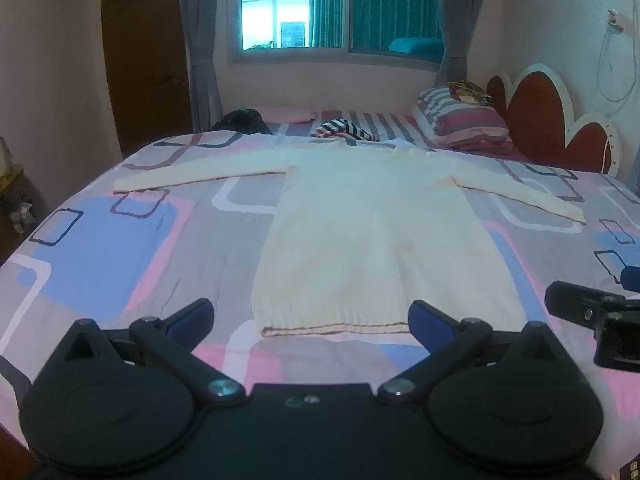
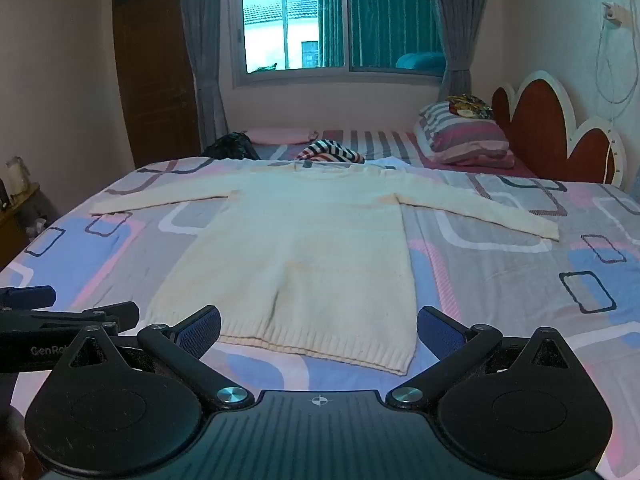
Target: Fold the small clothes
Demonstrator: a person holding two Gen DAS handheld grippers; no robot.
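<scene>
A cream knitted sweater (image 1: 372, 240) lies flat and face up on the bed (image 1: 100, 248), on a bedspread patterned with grey, pink and blue rounded rectangles. Its body runs straight away from the cameras, the ribbed hem (image 2: 320, 350) nearest, the neckline at the far end, and both long sleeves are stretched out sideways, one to each side. The left gripper (image 1: 311, 318) hovers just short of the hem with its jaws spread wide and nothing between them; its blue pads (image 1: 430, 322) sit to either side of the hem's near edge without touching the knit. The right gripper (image 2: 319, 330) hangs likewise above the near edge of the bed, jaws spread wide and empty, the hem showing between its fingers. The two grippers are side by side, each visible at the edge of the other's view. Beyond the sweater lie a striped garment (image 2: 330, 151), a dark bundle (image 2: 232, 146) and a stack of striped pillows (image 2: 468, 136) by a red and white headboard (image 2: 560, 128), under a curtained window (image 2: 340, 20).
</scene>
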